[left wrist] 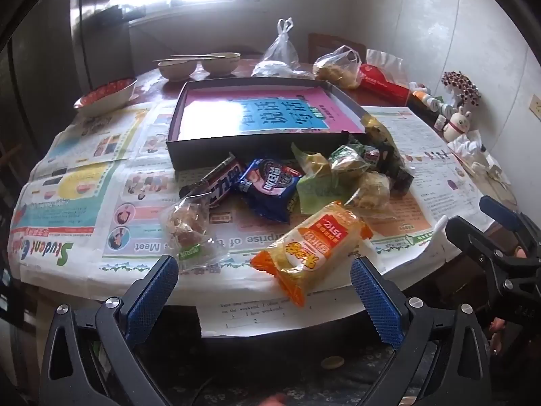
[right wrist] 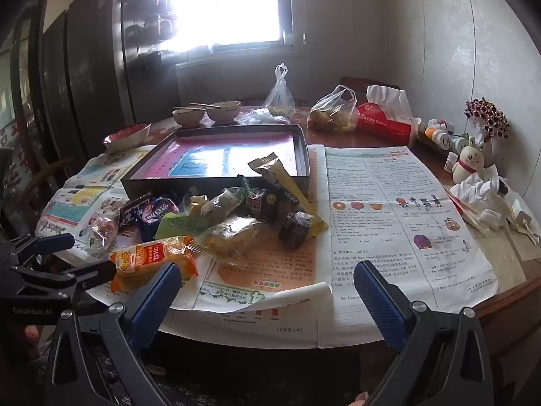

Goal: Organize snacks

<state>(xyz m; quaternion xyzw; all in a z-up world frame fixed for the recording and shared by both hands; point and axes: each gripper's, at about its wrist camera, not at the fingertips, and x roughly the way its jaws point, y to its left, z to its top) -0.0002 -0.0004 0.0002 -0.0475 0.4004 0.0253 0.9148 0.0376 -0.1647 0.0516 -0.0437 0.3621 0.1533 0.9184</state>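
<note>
Left wrist view, left to right.

- Left gripper (left wrist: 263, 291), black frame with blue ribbed pads: jaws spread wide, holding nothing, hovering off the near table edge at 6 o'clock.
- Clear plastic packet of brown sweets (left wrist: 187, 225): lies on the newspaper-covered table (left wrist: 77, 182), at 9 o'clock of the heap.
- Dark blue sandwich-biscuit packet (left wrist: 268, 186): middle of the heap, touching its neighbours.
- Shallow black cardboard box with a pink and blue printed sheet inside (left wrist: 257, 115): at 12 o'clock of the heap, just behind it; no snack lies inside.
- Orange and yellow foil snack bag (left wrist: 314, 250): nearest item, at the heap's 6 o'clock, between the pads.
- Pale green wrapped snacks (left wrist: 324, 176): at 2 o'clock of the heap.
- Right gripper (left wrist: 480, 233): seen at 3 o'clock; jaws apart, empty.

Right wrist view: right gripper's blue pads (right wrist: 378, 301) stand wide over the printed paper.
</note>
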